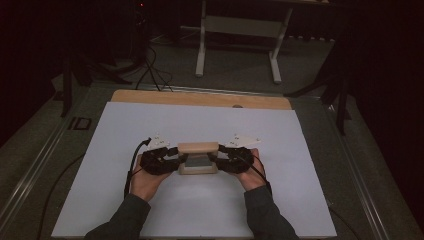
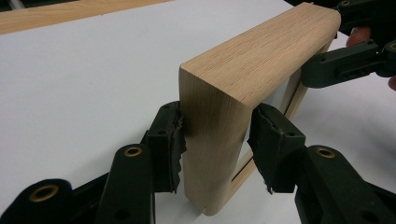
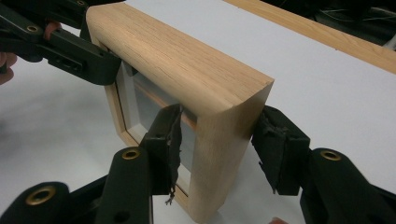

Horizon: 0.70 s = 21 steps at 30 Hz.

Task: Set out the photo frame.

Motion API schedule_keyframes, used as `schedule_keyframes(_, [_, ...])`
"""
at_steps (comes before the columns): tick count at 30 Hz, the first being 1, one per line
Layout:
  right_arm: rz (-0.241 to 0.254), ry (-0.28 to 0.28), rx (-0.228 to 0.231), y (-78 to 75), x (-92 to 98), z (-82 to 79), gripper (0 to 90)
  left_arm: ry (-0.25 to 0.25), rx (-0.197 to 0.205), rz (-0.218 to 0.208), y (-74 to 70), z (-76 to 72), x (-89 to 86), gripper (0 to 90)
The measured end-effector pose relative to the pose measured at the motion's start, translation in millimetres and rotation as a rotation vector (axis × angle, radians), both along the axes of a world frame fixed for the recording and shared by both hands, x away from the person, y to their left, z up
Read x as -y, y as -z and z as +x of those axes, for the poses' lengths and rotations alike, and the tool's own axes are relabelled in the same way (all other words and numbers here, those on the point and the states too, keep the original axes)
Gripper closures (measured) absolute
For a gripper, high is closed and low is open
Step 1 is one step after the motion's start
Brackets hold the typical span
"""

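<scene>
A light wooden frame point(image 1: 198, 148) with a glazed panel stands upright on the white sheet point(image 1: 200, 120), mid-table. My left gripper point(image 1: 176, 159) clamps its left end, and in the left gripper view both pads point(image 2: 170, 144) press on the frame's point(image 2: 261, 51) short side. My right gripper point(image 1: 220, 159) clamps the opposite end, its pads point(image 3: 275, 149) against the wood point(image 3: 177, 51). Each gripper view has the other gripper at the frame's far end: the right one point(image 2: 345, 65) and the left one point(image 3: 70, 56). Whether the frame's base rests on the sheet or hangs just above it I cannot tell.
The white sheet covers most of the table, with a bare wooden strip point(image 1: 200, 98) along the far edge. A black cable point(image 1: 131, 170) trails from the left gripper towards the near left. Beyond the table stand a white desk frame point(image 1: 240, 30) and dark stands on the floor.
</scene>
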State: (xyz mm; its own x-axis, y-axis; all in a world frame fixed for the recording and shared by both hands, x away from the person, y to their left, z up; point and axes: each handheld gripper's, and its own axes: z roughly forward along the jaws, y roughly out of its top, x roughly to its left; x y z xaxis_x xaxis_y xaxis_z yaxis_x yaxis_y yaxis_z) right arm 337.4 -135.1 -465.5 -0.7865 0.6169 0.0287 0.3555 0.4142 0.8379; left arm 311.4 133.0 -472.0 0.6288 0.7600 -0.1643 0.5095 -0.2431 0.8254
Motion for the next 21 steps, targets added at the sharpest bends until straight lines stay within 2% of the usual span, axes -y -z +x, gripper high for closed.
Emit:
schedule_keyframes(13, [0.001,0.032,-0.019,2.6,-12.1,14.1,50.8,-0.039,-0.007,-0.004,3.6,13.4,-4.7,53.3])
schedule_keyframes(21, [0.008,0.048,-0.03,5.4,-12.2,21.1,50.5,-0.036,-0.007,0.003,5.0,22.2,-3.1,53.1])
